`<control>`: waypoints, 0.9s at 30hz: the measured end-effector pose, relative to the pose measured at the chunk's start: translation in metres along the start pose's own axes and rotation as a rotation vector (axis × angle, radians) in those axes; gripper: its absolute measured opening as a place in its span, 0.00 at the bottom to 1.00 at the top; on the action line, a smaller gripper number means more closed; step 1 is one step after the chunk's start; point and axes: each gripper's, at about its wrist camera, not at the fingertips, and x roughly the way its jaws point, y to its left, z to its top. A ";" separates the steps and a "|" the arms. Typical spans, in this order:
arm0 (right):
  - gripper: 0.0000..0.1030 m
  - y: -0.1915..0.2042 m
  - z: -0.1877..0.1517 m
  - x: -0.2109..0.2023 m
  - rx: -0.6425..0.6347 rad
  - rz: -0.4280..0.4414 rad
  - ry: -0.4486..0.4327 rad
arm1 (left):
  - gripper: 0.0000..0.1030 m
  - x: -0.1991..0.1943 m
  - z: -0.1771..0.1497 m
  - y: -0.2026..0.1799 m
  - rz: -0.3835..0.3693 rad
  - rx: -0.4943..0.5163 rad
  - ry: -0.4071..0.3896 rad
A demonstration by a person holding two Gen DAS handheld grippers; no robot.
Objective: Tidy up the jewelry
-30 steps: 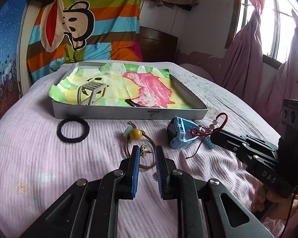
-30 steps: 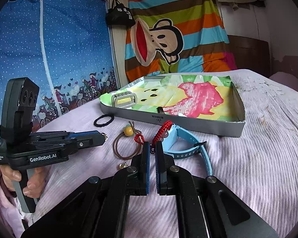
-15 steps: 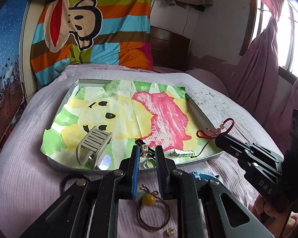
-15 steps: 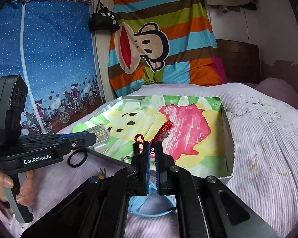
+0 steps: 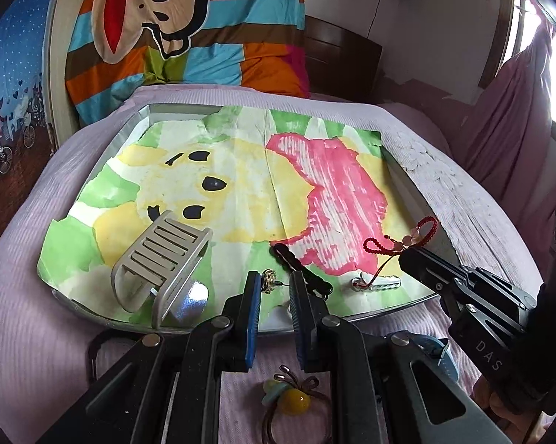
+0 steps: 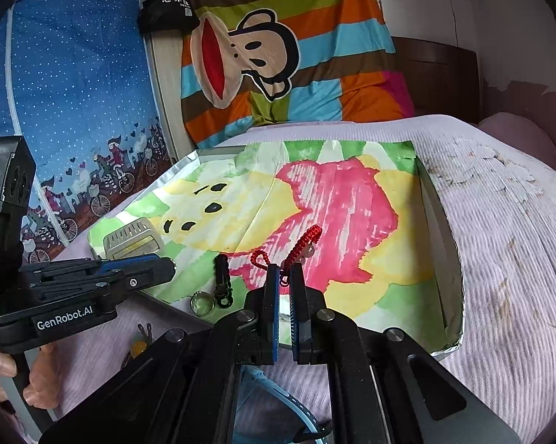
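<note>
Two wrist cameras look forward and down along their grippers, close above a bed; both views share the painted tray (image 5: 418, 181) (image 6: 441, 222) ahead.

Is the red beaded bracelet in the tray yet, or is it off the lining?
Not in yet. The red beaded bracelet hangs pinched in the right tool, above the tray and its painted paper lining, not resting on it.

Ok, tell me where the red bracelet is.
The red bracelet is pinched in the right gripper, hanging over the tray's pink patch, right of the black hair clip.
</note>
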 end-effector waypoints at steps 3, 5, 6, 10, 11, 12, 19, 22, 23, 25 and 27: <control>0.05 -0.002 -0.003 0.004 0.001 0.000 0.019 | 0.15 0.002 -0.002 0.002 -0.011 -0.016 0.003; 0.05 -0.002 -0.005 0.004 -0.002 0.003 0.025 | 0.15 0.002 -0.002 0.002 -0.011 -0.017 0.001; 0.05 -0.002 -0.005 0.005 -0.004 0.002 0.029 | 0.15 0.002 -0.002 0.002 -0.010 -0.017 0.001; 0.05 -0.003 -0.006 0.006 -0.004 0.000 0.038 | 0.15 0.000 -0.003 0.003 -0.010 -0.025 -0.009; 0.05 -0.004 -0.006 0.005 -0.002 0.000 0.039 | 0.15 0.000 -0.003 0.003 -0.012 -0.029 -0.013; 0.06 -0.004 -0.006 0.005 0.000 -0.001 0.040 | 0.16 -0.001 -0.004 0.004 -0.016 -0.030 -0.017; 0.31 -0.008 -0.011 -0.011 -0.014 -0.033 0.003 | 0.46 -0.021 -0.013 0.008 -0.021 -0.043 -0.098; 0.33 -0.011 -0.012 -0.025 0.000 -0.033 -0.034 | 0.55 -0.030 -0.017 0.011 -0.013 -0.055 -0.131; 0.36 -0.012 -0.013 -0.031 0.007 -0.034 -0.050 | 0.59 -0.034 -0.020 0.012 -0.010 -0.063 -0.150; 0.50 -0.012 -0.014 -0.042 0.009 -0.038 -0.089 | 0.68 -0.043 -0.023 0.014 -0.001 -0.072 -0.187; 0.57 -0.013 -0.016 -0.053 0.010 -0.045 -0.125 | 0.74 -0.051 -0.026 0.015 0.013 -0.071 -0.218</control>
